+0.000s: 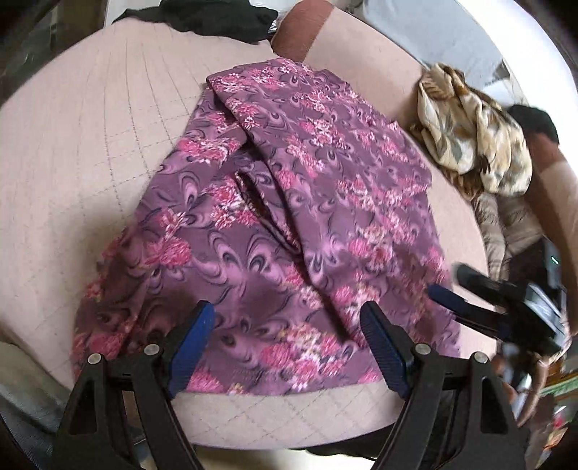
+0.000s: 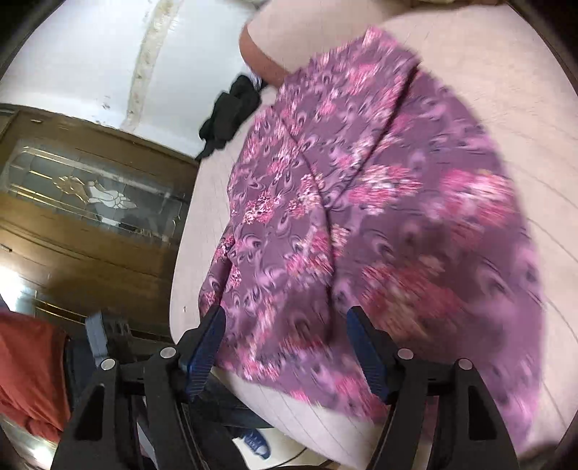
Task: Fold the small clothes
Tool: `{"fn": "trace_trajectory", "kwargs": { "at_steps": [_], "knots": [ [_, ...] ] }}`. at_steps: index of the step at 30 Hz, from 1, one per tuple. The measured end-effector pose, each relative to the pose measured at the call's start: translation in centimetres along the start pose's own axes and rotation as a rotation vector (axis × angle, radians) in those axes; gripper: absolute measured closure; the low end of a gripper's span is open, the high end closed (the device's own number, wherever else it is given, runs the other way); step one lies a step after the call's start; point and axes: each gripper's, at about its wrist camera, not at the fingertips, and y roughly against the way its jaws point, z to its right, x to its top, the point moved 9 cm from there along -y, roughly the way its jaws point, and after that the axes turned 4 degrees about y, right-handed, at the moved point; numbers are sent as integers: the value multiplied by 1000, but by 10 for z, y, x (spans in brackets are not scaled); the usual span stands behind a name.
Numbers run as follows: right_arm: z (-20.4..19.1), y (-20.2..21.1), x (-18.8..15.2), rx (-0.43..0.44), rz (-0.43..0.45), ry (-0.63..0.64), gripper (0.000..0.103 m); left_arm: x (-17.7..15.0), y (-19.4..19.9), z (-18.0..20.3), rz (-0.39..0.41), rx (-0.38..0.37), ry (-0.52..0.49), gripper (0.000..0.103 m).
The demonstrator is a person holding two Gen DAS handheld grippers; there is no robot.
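Quilted pink bed (image 1: 72,152), wooden cabinet (image 2: 90,217) beyond | purple floral garment (image 1: 289,202) lies mid-bed, partly folded | thin, limp, light, likely slippery; take near hem corners | left gripper (image 1: 289,347), right gripper (image 2: 285,347) jaws wide, empty.

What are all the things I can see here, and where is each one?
floral garment: one, purple with pink flowers, partly folded, spread mid-surface.
quilted surface: one, pale pink, under the clothes.
black cloth: one, black, crumpled at the far edge.
patterned cloth: one, cream and brown, bunched at the right.
brown cushion: one, reddish brown, far edge.
wooden cabinet: one, brown with a decorated glass panel, beside the surface.
orange cloth: one, low left in the right wrist view.
left gripper: black, blue pads, open above the garment's near edge.
right gripper: same, open, nothing held.
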Motion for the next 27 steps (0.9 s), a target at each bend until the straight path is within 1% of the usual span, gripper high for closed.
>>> {"fn": "trace_trajectory", "kwargs": {
  "at_steps": [1, 3, 4, 6, 7, 8, 9, 10, 11, 12, 13, 14, 15, 16, 17, 18, 19, 20, 21, 22, 23, 25, 27],
  "knots": [
    [-1, -16, 9, -39, -39, 22, 35, 2, -3, 0, -2, 9, 4, 21],
    [2, -39, 15, -115, -87, 62, 45, 3, -13, 2, -19, 32, 2, 21],
    [5, -48, 14, -127, -110, 66, 54, 4, -16, 3, -20, 33, -5, 21],
    [10, -64, 5, -153, -154, 77, 64, 3, -22, 3, -15, 64, -32, 21],
    [11, -67, 3, -178, -158, 93, 77, 3, -24, 0, -17, 79, -40, 21],
    [10, -66, 3, -210, -150, 125, 93, 3, -26, -3, -20, 88, -41, 21],
    [7, -60, 6, -210, -124, 136, 93, 2, -28, -8, -24, 96, -36, 21],
    [3, -51, 10, -189, -93, 135, 93, 2, -30, -13, -28, 104, -27, 21],
    [-5, -34, 16, -165, -40, 143, 93, 1, -31, -18, -34, 109, -18, 21],
    [-10, -16, 21, -167, 16, 163, 93, 0, -31, -20, -31, 99, -20, 21],
    [-10, -3, 24, -189, 56, 182, 93, 0, -31, -20, -29, 97, -27, 21],
    [-5, 6, 26, -263, 78, 205, 93, -1, -31, -19, -30, 107, -43, 21],
    [4, 7, 26, -331, 74, 212, 93, -3, -33, -18, -30, 123, -56, 21],
    [15, 4, 23, -387, 50, 200, 93, -3, -34, -17, -29, 137, -66, 21],
    [27, -4, 18, -412, 2, 171, 92, -5, -35, -16, -28, 156, -79, 21],
    [34, -10, 14, -395, -20, 135, 92, -6, -36, -15, -27, 175, -92, 21],
    [34, -8, 15, -377, -7, 116, 90, -7, -36, -14, -29, 188, -100, 21],
    [30, -1, 18, -351, 25, 114, 86, -9, -36, -13, -31, 194, -103, 21],
    [27, 8, 23, -338, 64, 119, 78, -9, -35, -13, -34, 196, -102, 21],
    [28, 13, 26, -350, 86, 118, 55, -10, -33, -12, -37, 195, -100, 21],
    [34, 15, 28, -377, 89, 109, 43, -11, -32, -11, -40, 191, -97, 21],
    [47, 13, 24, -385, 61, 67, 43, -11, -27, -9, -37, 187, -93, 21],
    [49, 15, 22, -350, 65, 36, 43, -9, -19, -7, -19, 186, -93, 21]
  ]
}}
